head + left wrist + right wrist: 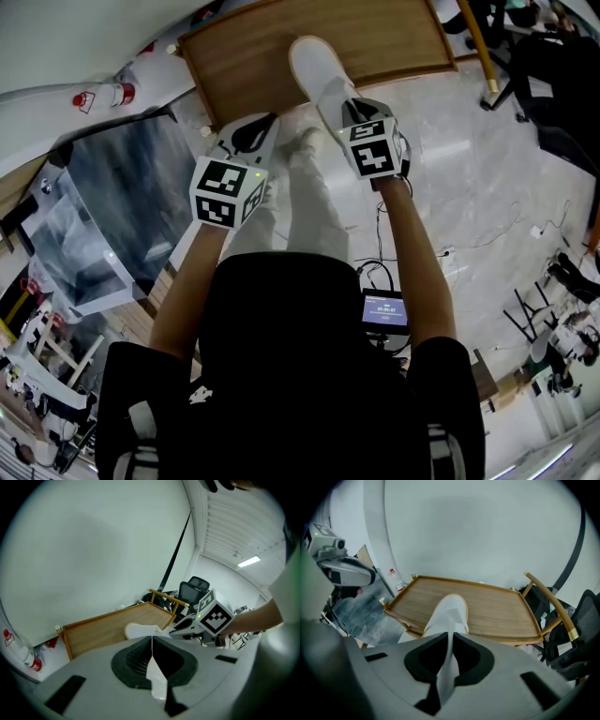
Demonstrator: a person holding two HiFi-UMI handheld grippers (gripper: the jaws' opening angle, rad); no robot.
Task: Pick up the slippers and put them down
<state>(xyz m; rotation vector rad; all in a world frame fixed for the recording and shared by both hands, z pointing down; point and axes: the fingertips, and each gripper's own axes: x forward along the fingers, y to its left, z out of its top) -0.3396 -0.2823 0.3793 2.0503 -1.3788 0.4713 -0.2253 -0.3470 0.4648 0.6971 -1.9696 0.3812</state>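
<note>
Clamping a flat, oval white slipper (452, 609), the right gripper (451, 635) hangs over a rimmed wood-grain tray (497, 606); the left gripper (151, 639) pinches thin white fabric (156, 677).

The slipper (449, 611) in the right gripper's (451, 644) jaws is white with pale tan edging. The second slipper (157, 679), in the left gripper's (151, 651) jaws, is white too. Both grippers are grey with black recesses, and their marker cubes (225, 192) carry black-and-white squares. The desk (375, 37) is light brown wood grain. The floor (469, 187) is pale grey marble.
</note>
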